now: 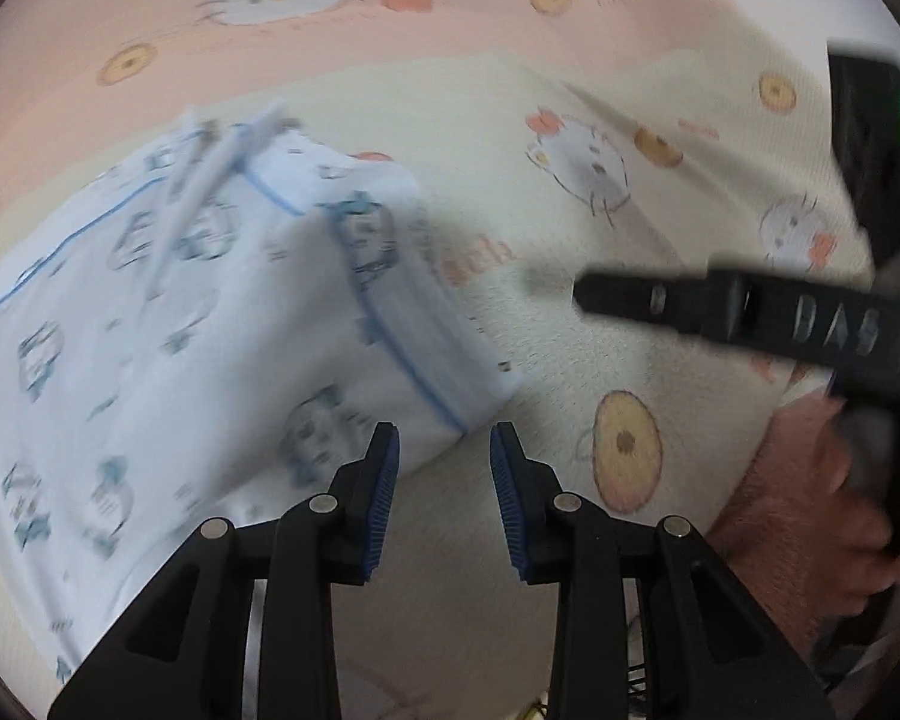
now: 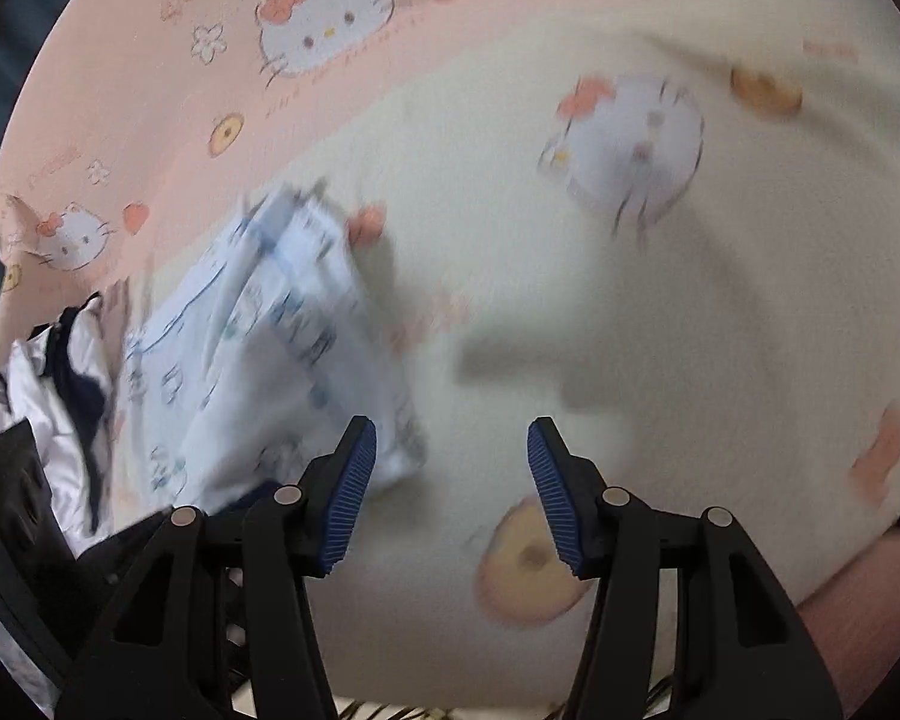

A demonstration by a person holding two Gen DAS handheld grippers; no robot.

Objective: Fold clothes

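Observation:
A folded white garment (image 1: 210, 330) with small blue prints and blue piping lies on the cream and pink cartoon-cat bedsheet (image 1: 570, 120). My left gripper (image 1: 444, 441) hovers over the garment's near corner, open, its blue pads pressing on nothing. In the right wrist view the same garment (image 2: 282, 330) lies to the left of my right gripper (image 2: 450, 441), which stands open over bare sheet (image 2: 570, 300). One black finger of the right gripper (image 1: 690, 300) reaches in from the right of the left wrist view, held by a hand (image 1: 810, 510). Both views are motion-blurred.
A heap of white and dark clothes (image 2: 60, 372) lies at the sheet's left edge, next to the folded garment. A forearm (image 2: 858, 612) shows at lower right. The sheet's pink band (image 2: 150, 90) runs along the far side.

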